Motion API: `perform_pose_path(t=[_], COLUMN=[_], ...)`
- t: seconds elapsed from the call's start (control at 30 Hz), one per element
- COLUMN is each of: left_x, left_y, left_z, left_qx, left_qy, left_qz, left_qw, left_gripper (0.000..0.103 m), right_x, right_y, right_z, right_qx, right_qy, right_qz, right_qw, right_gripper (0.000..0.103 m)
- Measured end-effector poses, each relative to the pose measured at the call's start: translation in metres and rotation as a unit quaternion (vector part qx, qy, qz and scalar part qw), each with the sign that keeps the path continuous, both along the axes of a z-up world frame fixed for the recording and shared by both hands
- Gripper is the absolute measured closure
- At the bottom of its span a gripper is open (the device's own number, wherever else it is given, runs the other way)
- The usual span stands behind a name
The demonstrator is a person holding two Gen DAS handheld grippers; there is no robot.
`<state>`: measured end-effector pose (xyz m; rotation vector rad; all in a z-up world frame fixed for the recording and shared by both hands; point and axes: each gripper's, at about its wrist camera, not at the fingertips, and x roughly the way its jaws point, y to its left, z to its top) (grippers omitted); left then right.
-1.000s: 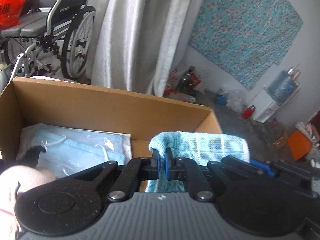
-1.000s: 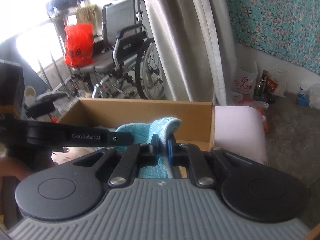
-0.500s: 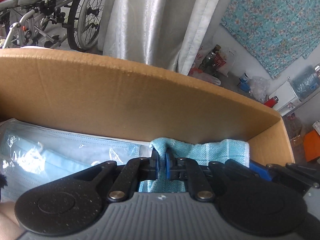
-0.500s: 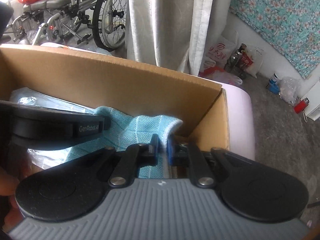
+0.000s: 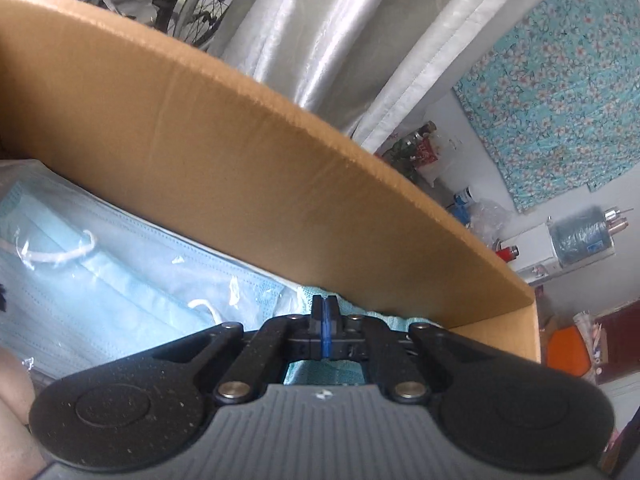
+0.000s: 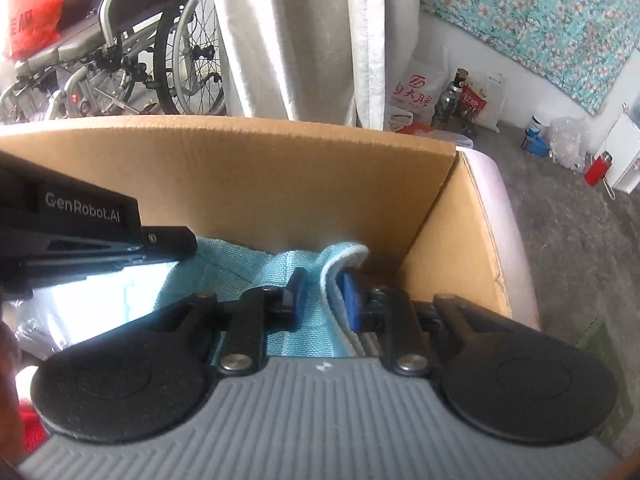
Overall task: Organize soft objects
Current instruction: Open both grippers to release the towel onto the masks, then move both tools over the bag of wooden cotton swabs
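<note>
Loosely folded teal towel [image 6: 256, 268], white-edged, boxed

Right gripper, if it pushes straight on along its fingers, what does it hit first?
Most likely the teal towel bunched between the opening fingers of the right gripper. Behind it stands the cardboard box far wall; depth is unclear.

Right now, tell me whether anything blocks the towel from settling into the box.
Nothing visible does. The blue towel already lies inside the cardboard box, beside the bagged masks; the right gripper is opening around it.
</note>
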<state>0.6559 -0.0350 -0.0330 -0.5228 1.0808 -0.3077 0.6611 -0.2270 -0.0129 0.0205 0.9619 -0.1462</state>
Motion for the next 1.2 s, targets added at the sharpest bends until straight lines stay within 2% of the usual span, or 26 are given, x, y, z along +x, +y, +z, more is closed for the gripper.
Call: perform_pose_path(t=[0.07, 0.13, 0.2, 0.37, 0.43, 0.53, 0.73, 0.87, 1.0, 1.1, 1.2], left_x=[0.002, 0.004, 0.003, 0.001, -0.004, -0.013, -0.045, -0.079, -0.133, -0.183, -0.244], left_y=[-0.005, -0.011, -0.012, -0.006, 0.000, 0.003, 0.020, 0.031, 0.040, 0.041, 0.041], left_z=[-0.007, -0.011, -0.012, -0.007, 0.001, 0.018, 0.066, 0.107, 0.144, 0.164, 0.170], left_qx=[0.008, 0.054, 0.102, 0.097, 0.083, 0.080, 0.057, 0.045, 0.035, 0.039, 0.038], left_qy=[0.012, 0.011, 0.003, 0.008, -0.004, -0.022, -0.035, -0.061, -0.076, -0.083, -0.077], left_qz=[-0.010, -0.019, -0.007, 0.005, 0.014, 0.019, 0.031, 0.013, -0.039, -0.079, -0.122], left_qw=[0.9998, 0.9983, 0.9947, 0.9952, 0.9965, 0.9964, 0.9973, 0.9971, 0.9957, 0.9926, 0.9888], left_gripper=[0.103, 0.102, 0.100, 0.098, 0.098, 0.098, 0.098, 0.094, 0.092, 0.086, 0.083], right_x=[0.001, 0.004, 0.002, 0.003, 0.004, -0.008, -0.053, -0.116, -0.206, -0.282, -0.358], right_y=[0.004, 0.012, 0.017, 0.018, 0.014, 0.005, -0.012, -0.038, -0.074, -0.099, -0.115], right_z=[-0.007, -0.017, -0.024, -0.022, -0.011, 0.020, 0.099, 0.162, 0.209, 0.222, 0.215], right_qx=[-0.027, -0.068, -0.095, -0.097, -0.065, -0.009, 0.004, 0.017, 0.040, 0.078, 0.121], right_qy=[0.016, 0.047, 0.048, 0.058, 0.059, 0.025, -0.030, -0.076, -0.125, -0.139, -0.135], right_qz=[0.007, 0.030, 0.048, 0.050, 0.033, 0.022, 0.025, 0.033, 0.035, 0.036, 0.047], right_qw=[0.999, 0.996, 0.993, 0.992, 0.996, 0.999, 0.999, 0.996, 0.991, 0.987, 0.982], right_gripper=[0.086, 0.086, 0.086, 0.084, 0.080, 0.070, 0.070, 0.070, 0.070, 0.070, 0.070])
